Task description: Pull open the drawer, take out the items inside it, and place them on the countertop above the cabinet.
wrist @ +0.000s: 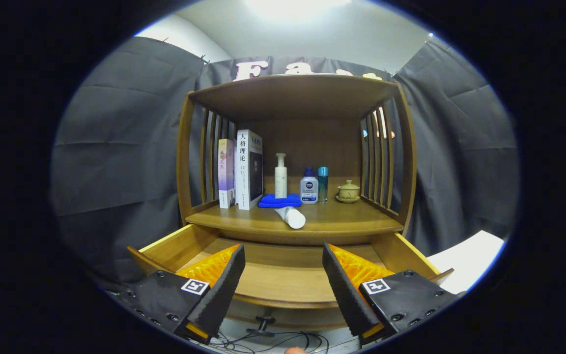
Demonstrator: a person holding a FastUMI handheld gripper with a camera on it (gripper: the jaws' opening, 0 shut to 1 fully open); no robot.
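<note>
Gripper (pixel 283 275) fingers apart, empty, over open drawer (pixel 283 282). White tube (pixel 291 217) lies near countertop (pixel 352 219) front edge; round, likely rolls off if bumped.

The tool (pixel 283 275) hangs level, fingers spread wide, empty.

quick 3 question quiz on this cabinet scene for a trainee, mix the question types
1. True or false: the drawer is pulled open.
2. The white tube on the countertop is: A) upright B) lying on its side C) inside the drawer.
3. What does the pump bottle stand behind?

Key
1. True; the gripper hangs over it, jaws open and holding nothing.
2. B
3. The folded blue cloth, beside the books.
</note>
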